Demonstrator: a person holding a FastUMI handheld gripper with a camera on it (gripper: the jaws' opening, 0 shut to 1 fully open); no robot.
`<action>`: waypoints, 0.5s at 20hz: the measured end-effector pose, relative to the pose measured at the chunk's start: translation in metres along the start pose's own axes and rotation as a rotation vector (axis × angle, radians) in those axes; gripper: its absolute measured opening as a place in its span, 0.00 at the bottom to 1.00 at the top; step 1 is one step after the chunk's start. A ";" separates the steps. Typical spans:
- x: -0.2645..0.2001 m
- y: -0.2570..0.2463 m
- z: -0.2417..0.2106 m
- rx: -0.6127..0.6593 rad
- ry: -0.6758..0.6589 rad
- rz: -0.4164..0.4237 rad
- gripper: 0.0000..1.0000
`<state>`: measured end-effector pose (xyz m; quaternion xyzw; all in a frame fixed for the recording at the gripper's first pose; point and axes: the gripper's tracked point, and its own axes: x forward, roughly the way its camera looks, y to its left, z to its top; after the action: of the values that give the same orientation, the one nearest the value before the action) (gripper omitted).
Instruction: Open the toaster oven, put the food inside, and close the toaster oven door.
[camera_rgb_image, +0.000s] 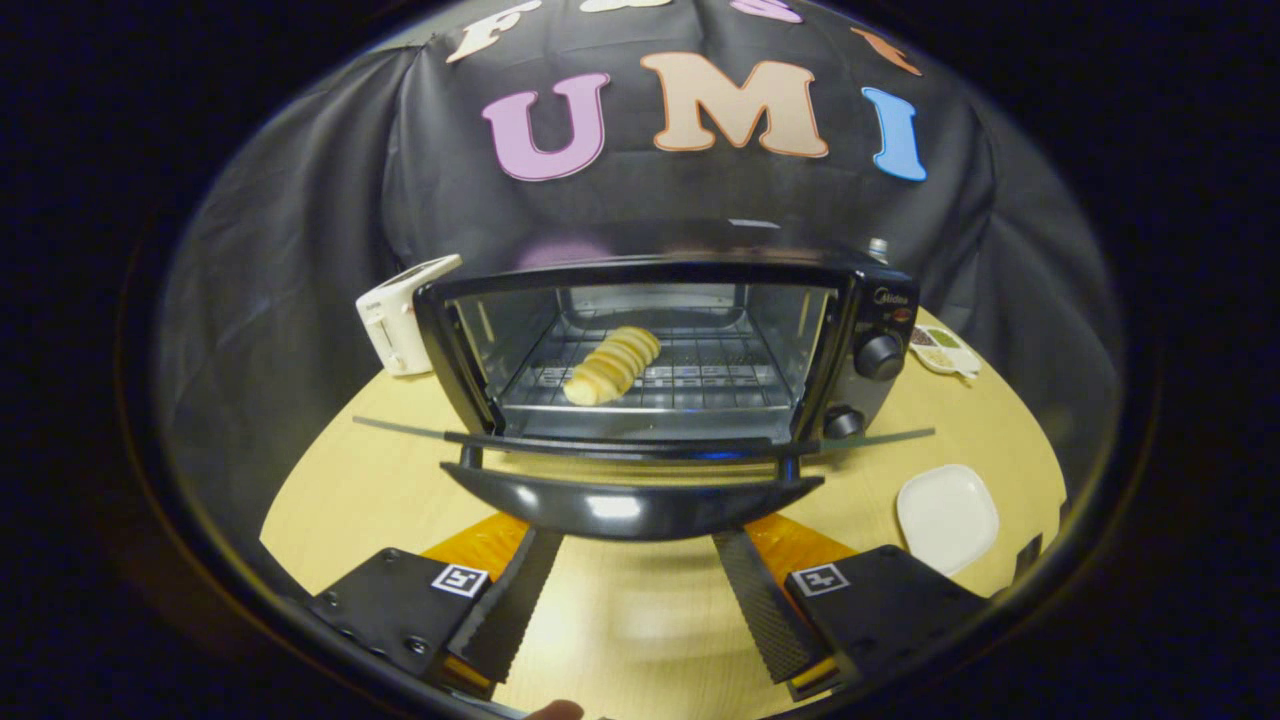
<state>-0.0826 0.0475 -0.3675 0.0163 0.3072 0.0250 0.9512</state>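
A black toaster oven (880, 300) stands on the wooden table (380, 490), its glass door (640, 445) folded down flat toward me. Inside, on the wire rack, lies a pale sliced bread roll (612, 365). The door's curved black handle (632, 505) sits just ahead of my fingertips, spanning the gap between them. My gripper (635, 545) is open, fingers spread wide just under and behind the handle, holding nothing.
A white toaster-like appliance (395, 315) stands left of the oven. A white square plate (947, 517) lies on the table to the right of the fingers. A small tray with greenish items (943, 350) sits right of the oven, further back.
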 end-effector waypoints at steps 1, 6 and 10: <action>0.001 0.000 0.005 0.001 -0.009 0.000 0.94; 0.011 0.001 0.021 0.013 -0.027 0.001 0.94; 0.021 0.000 0.038 0.037 -0.052 -0.003 0.94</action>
<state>-0.0429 0.0480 -0.3488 0.0342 0.2829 0.0174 0.9584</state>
